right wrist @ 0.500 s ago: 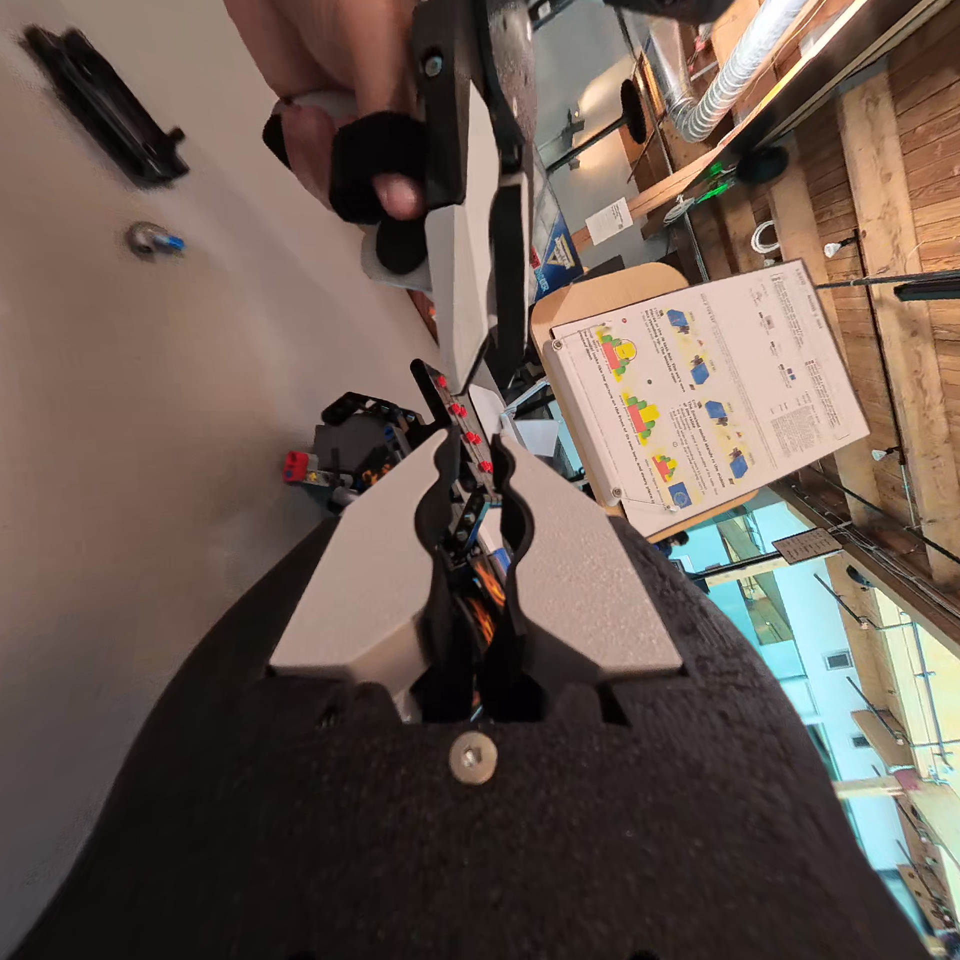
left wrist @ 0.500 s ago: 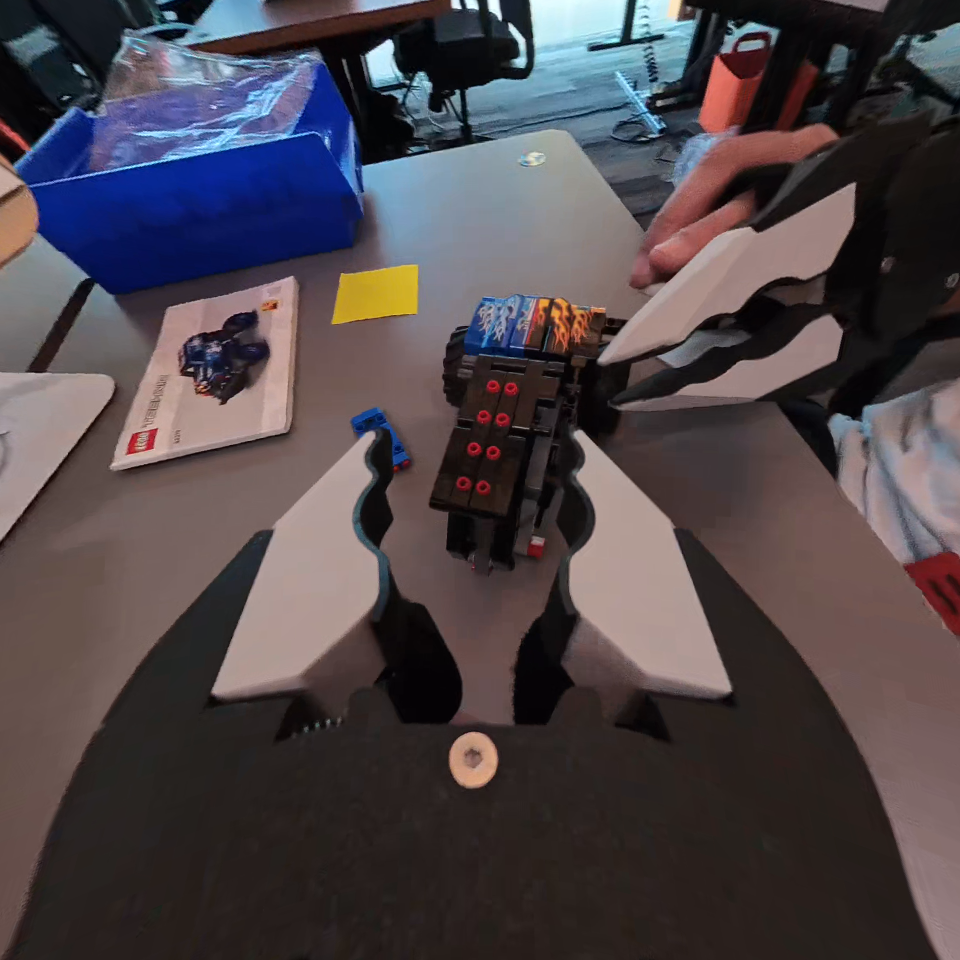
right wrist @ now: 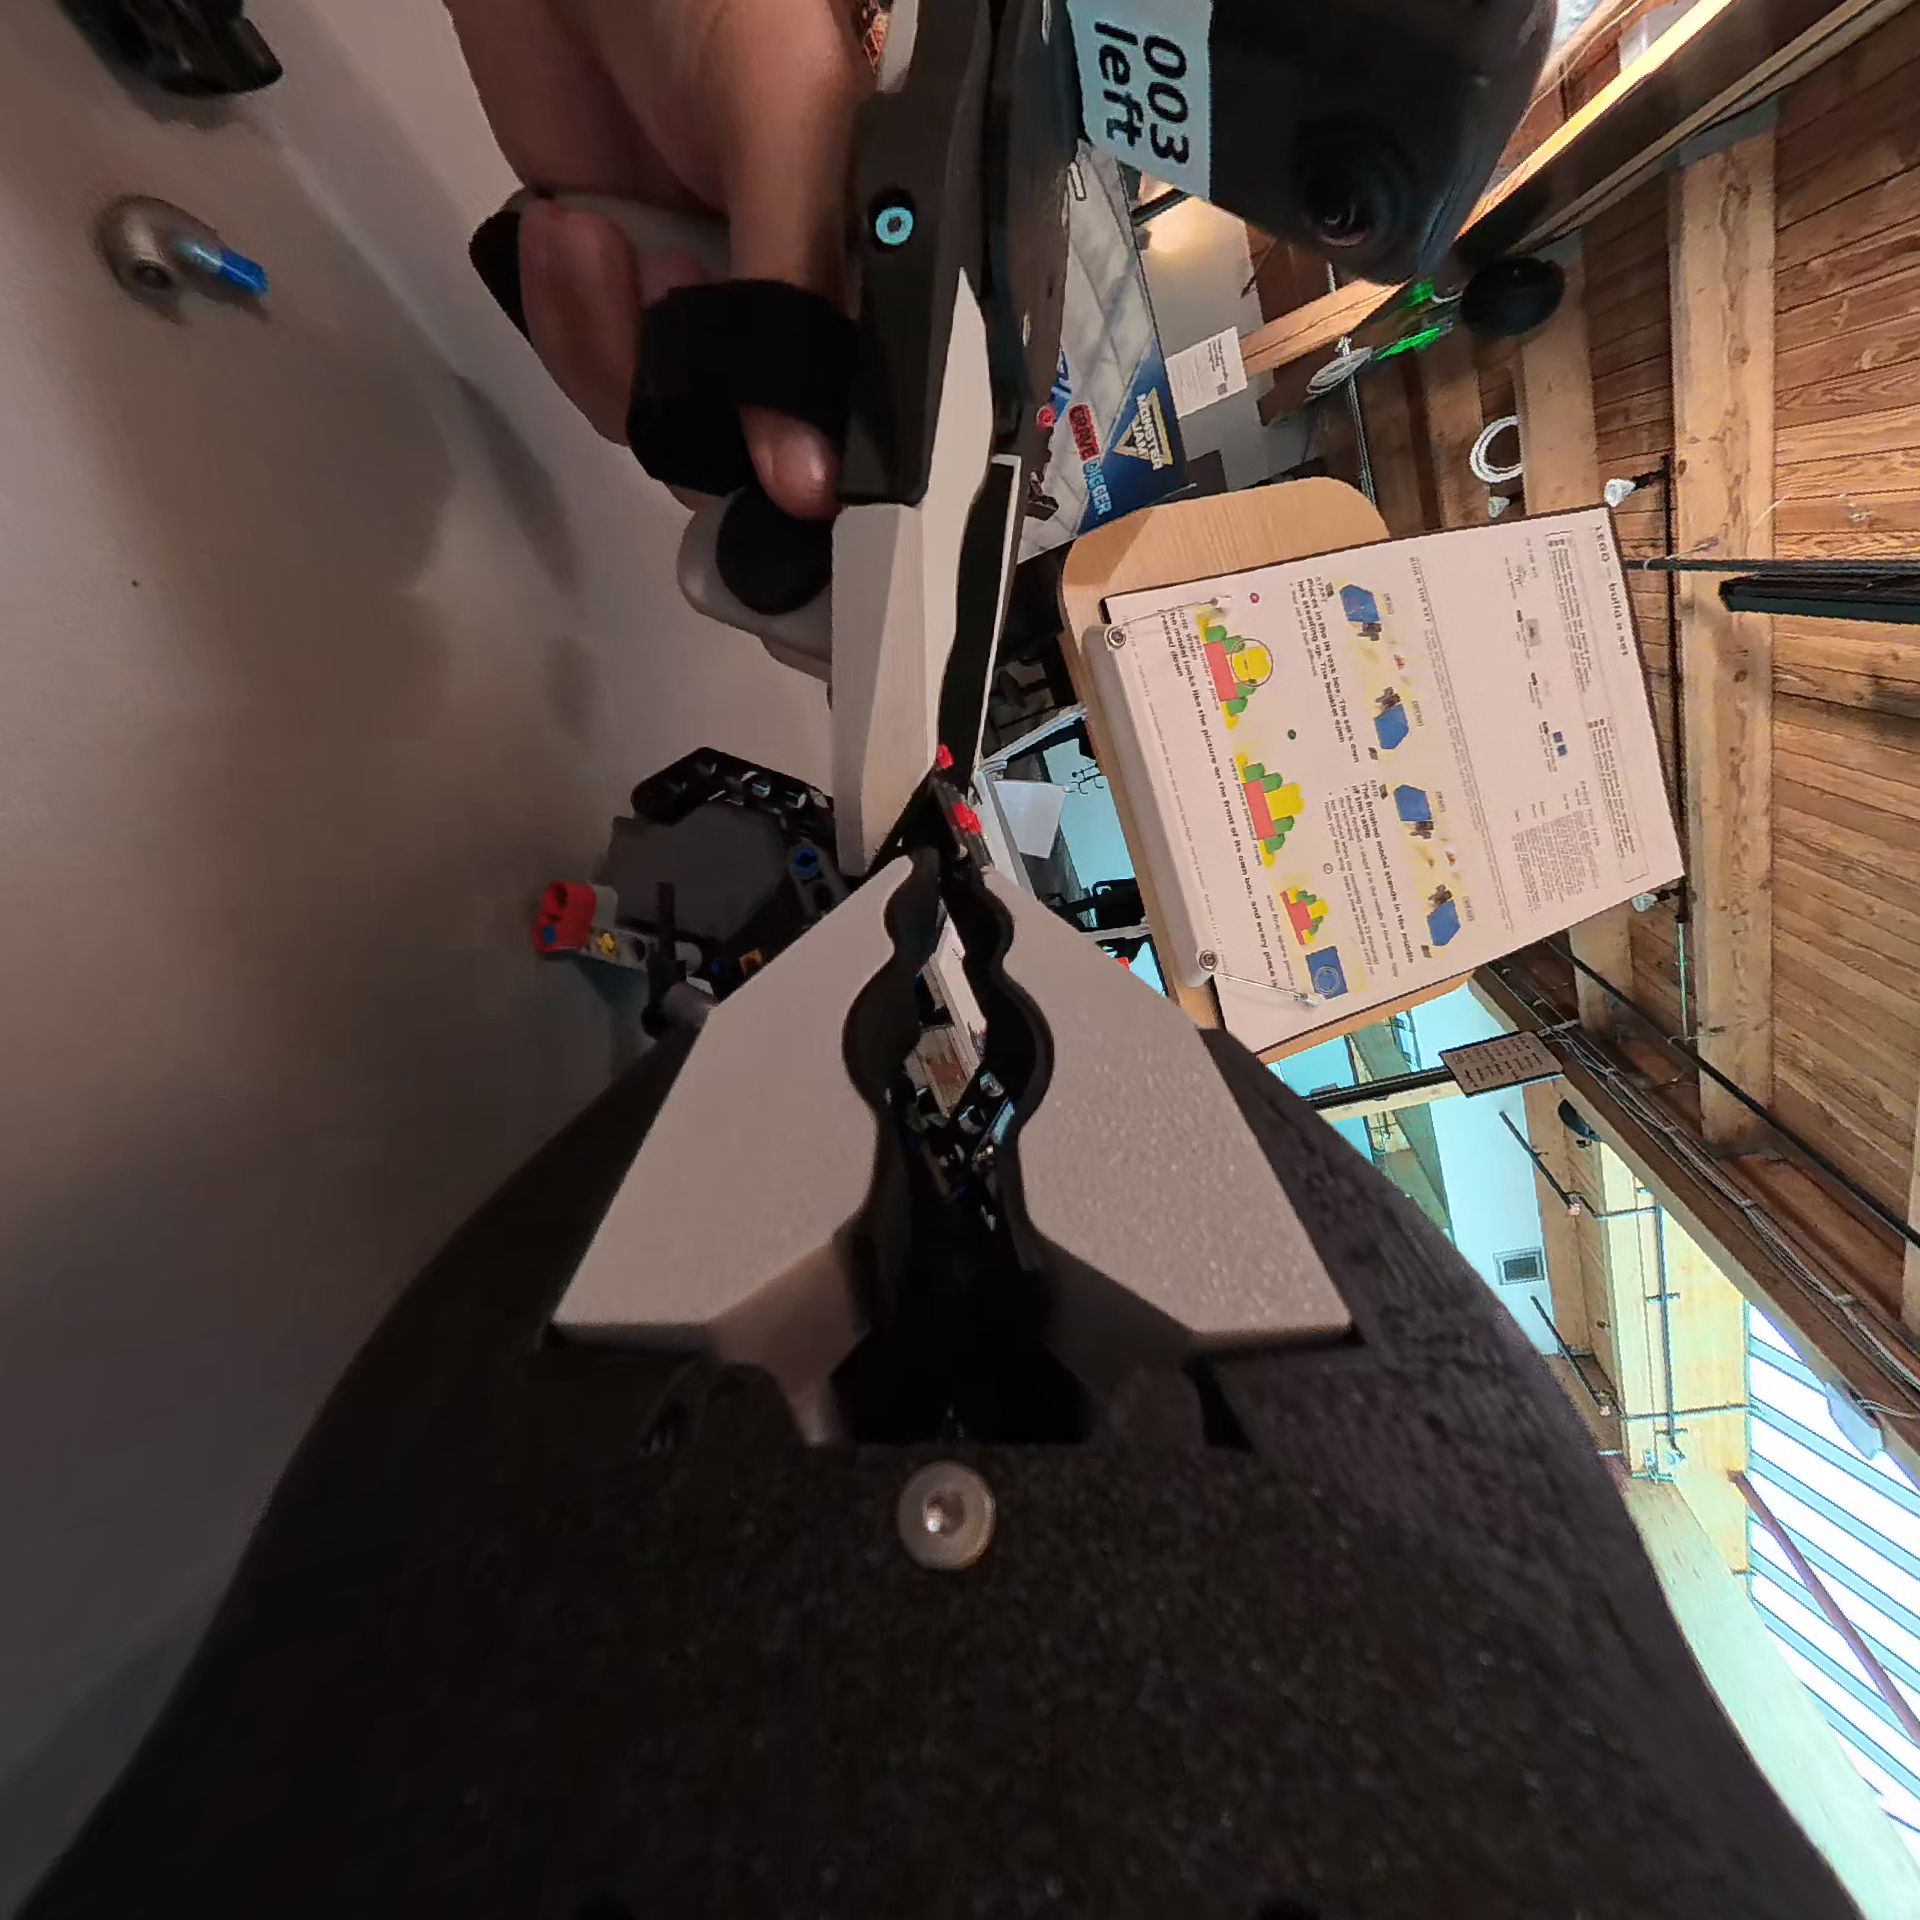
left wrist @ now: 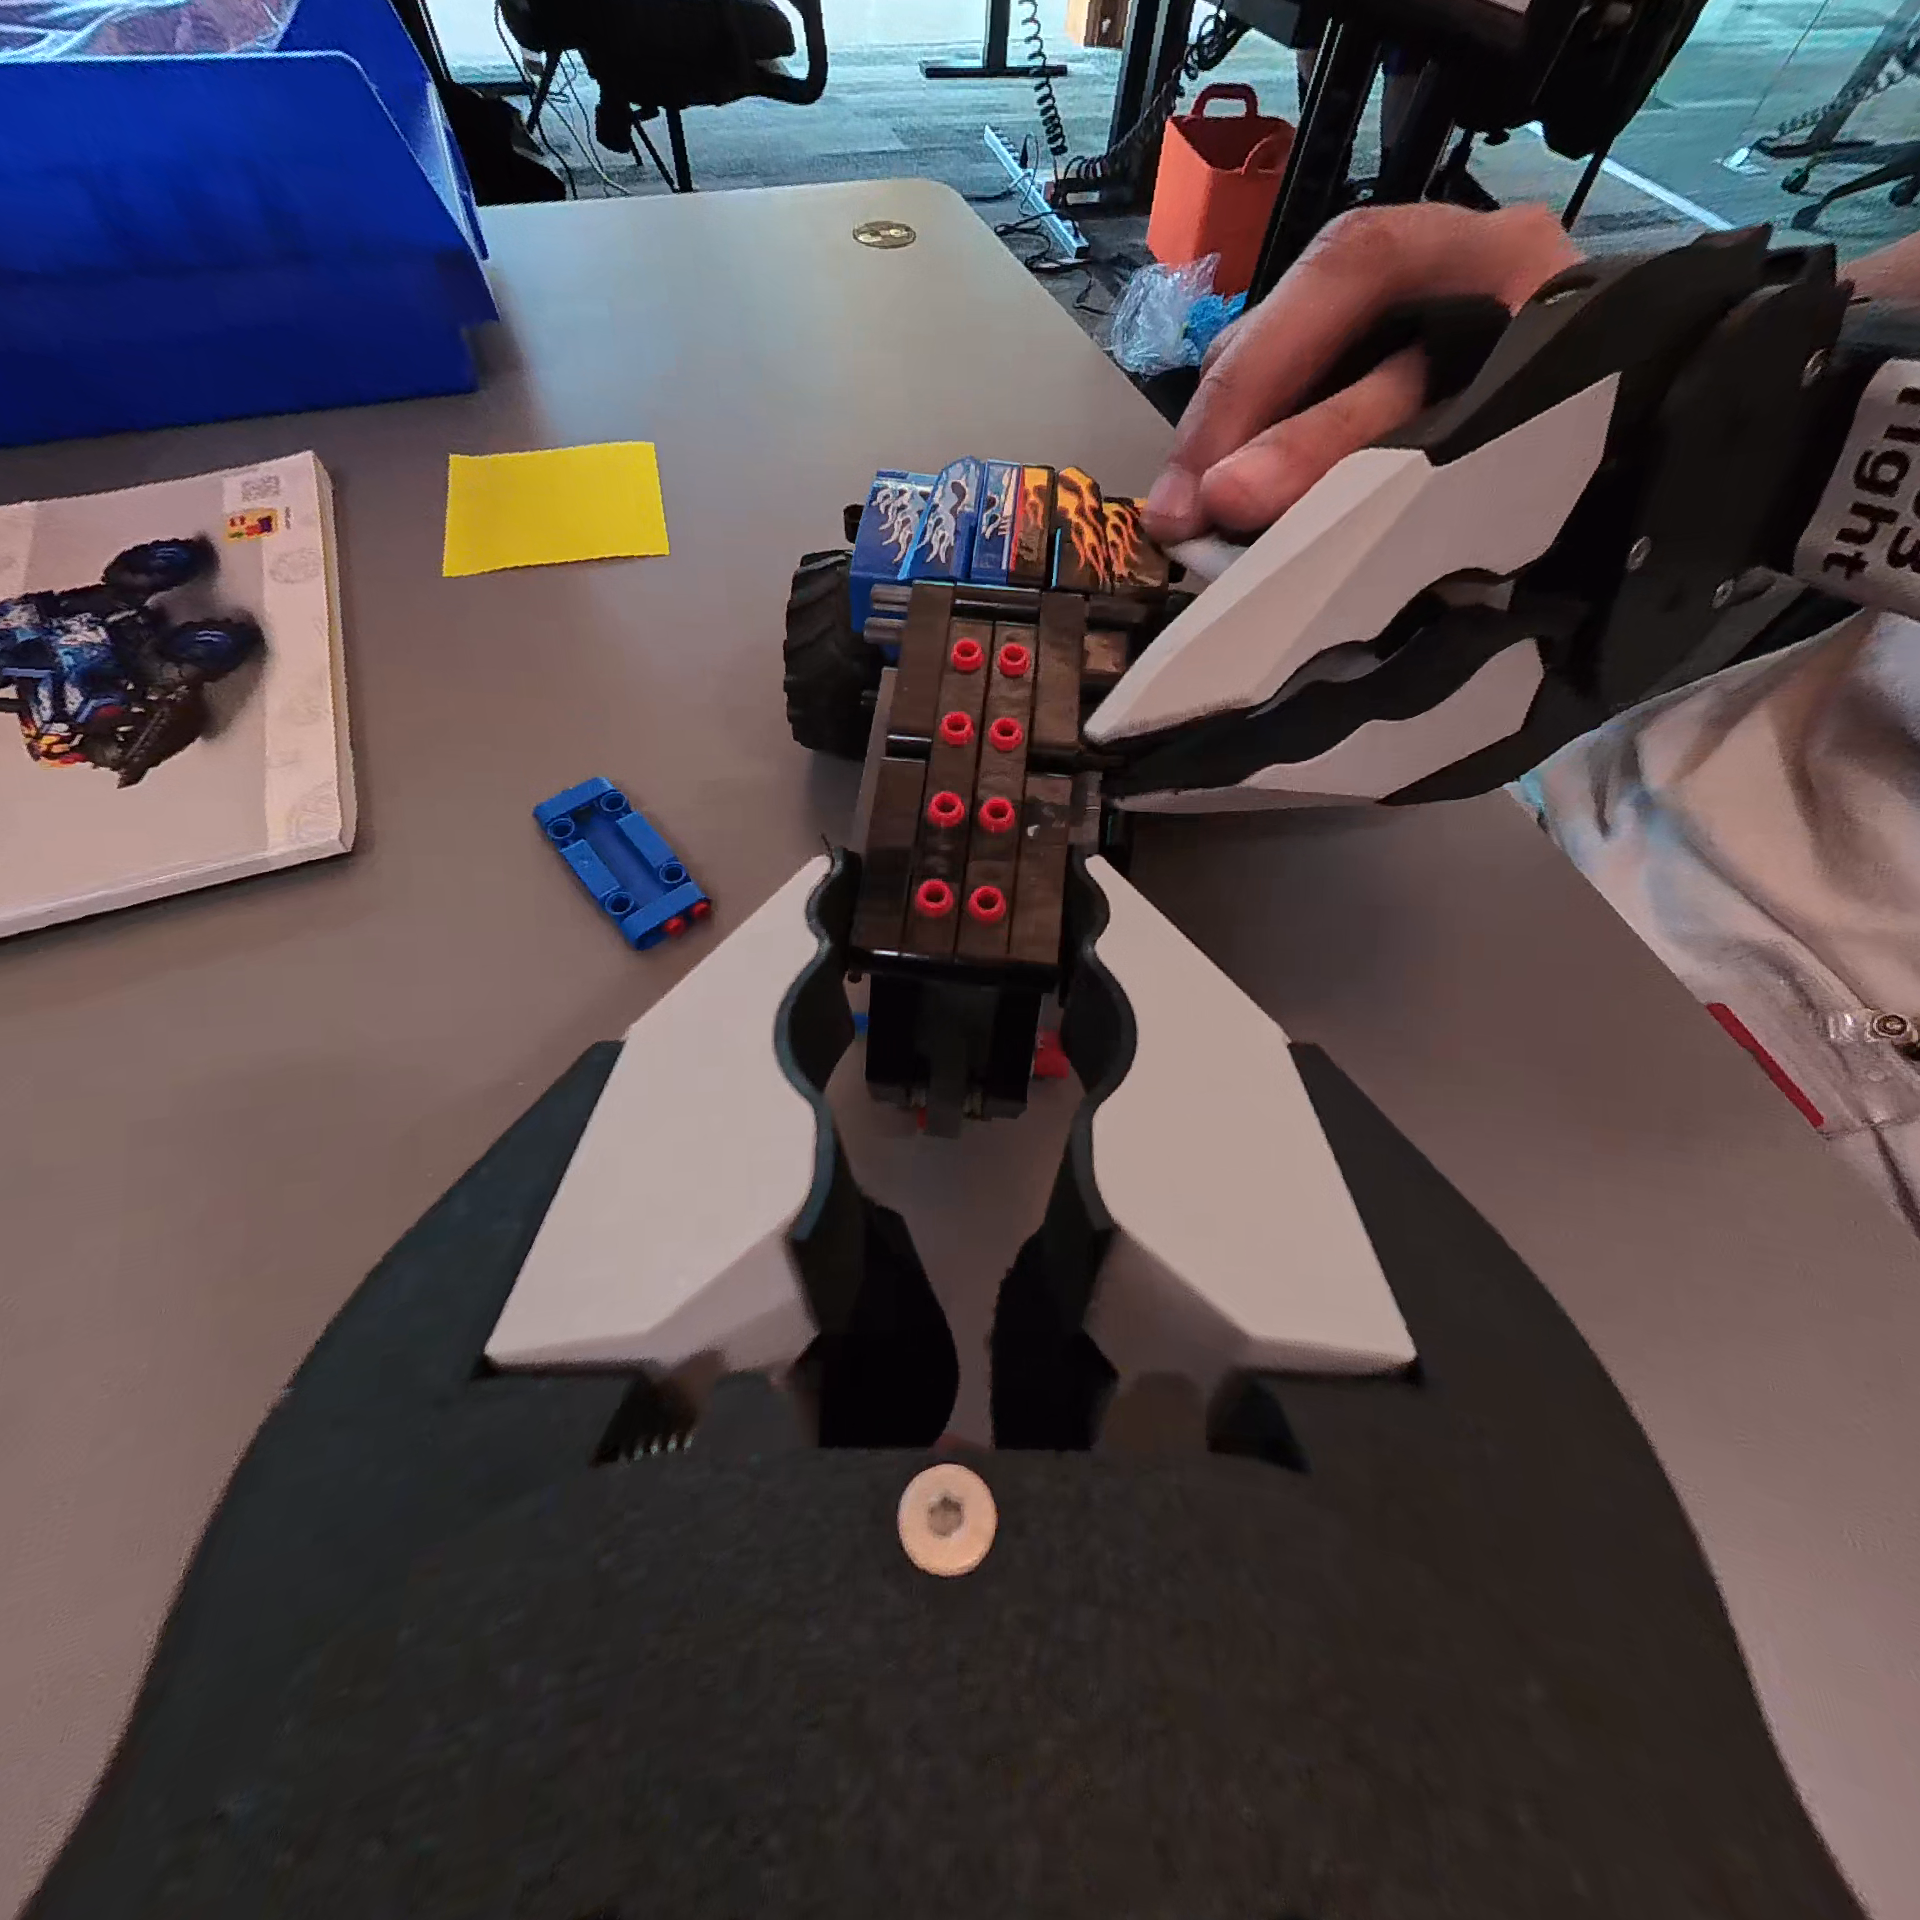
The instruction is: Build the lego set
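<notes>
A toy brick truck (left wrist: pixel 977 769) with a black chassis, red pins, black tyres and a blue-and-orange flame body lies tipped on the grey table (left wrist: pixel 727 343). My left gripper (left wrist: pixel 961 883) has its fingers on both sides of the near end of the chassis, shut on it. My right gripper (left wrist: pixel 1107 769) comes in from the right, held by a hand, nearly closed on the chassis edge. In the right wrist view the right gripper (right wrist: pixel 940 868) pinches a thin black part of the truck (right wrist: pixel 717 862), and the left gripper (right wrist: pixel 935 769) meets it from above.
A small blue brick plate (left wrist: pixel 620 862), an instruction booklet (left wrist: pixel 156 686) and a yellow note (left wrist: pixel 554 506) lie left of the truck. A blue bin (left wrist: pixel 208 229) stands at the back left. A small grey-and-blue piece (right wrist: pixel 177 255) lies on the table. A picture board (right wrist: pixel 1382 769) stands behind. Both grippers' tips are close together, under 4 cm apart.
My left gripper has moved forward onto the truck and its fingers have narrowed onto the chassis. The right gripper has shifted along the truck's side toward the left gripper.
</notes>
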A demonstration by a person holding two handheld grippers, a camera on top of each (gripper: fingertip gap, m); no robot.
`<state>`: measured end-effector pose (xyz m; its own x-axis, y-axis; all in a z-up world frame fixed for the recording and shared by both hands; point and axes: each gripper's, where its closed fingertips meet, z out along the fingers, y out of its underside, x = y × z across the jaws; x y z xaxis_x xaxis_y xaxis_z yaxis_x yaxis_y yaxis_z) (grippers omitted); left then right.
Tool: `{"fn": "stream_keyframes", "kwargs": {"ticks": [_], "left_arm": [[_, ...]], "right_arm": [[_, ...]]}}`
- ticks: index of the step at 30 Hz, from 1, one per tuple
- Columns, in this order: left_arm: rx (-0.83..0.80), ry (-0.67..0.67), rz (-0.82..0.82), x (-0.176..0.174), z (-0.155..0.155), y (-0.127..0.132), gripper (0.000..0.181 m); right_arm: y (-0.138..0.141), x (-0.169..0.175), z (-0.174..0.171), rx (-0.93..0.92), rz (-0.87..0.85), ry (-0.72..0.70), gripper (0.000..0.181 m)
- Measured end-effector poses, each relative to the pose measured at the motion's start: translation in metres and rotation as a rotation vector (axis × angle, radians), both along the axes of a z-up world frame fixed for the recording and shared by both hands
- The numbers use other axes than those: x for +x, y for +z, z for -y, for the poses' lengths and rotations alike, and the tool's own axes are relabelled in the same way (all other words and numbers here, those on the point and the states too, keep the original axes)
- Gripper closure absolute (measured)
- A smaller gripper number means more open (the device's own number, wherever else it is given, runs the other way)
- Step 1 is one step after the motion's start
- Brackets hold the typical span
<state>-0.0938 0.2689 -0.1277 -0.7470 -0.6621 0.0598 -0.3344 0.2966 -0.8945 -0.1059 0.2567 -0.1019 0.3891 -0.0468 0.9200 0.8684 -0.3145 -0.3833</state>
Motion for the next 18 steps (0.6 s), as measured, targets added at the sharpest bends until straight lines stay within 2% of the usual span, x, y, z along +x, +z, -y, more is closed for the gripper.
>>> {"fn": "stream_keyframes", "kwargs": {"ticks": [10,13,17,18], "left_arm": [[-0.015,0.036,0.004,0.006,-0.001,0.0,0.144],[-0.035,0.087,0.008,0.011,-0.013,0.0,0.144],[-0.036,0.097,0.011,0.009,-0.019,0.0,0.144],[-0.031,0.1,0.016,0.009,-0.018,0.0,0.144]], "right_arm": [[0.002,0.003,0.004,0.042,0.023,-0.029,0.181],[0.011,-0.012,0.007,0.079,-0.013,0.026,0.181],[0.008,0.01,0.007,0.034,-0.132,-0.09,0.181],[0.01,0.01,0.008,0.046,-0.16,-0.07,0.181]]}}
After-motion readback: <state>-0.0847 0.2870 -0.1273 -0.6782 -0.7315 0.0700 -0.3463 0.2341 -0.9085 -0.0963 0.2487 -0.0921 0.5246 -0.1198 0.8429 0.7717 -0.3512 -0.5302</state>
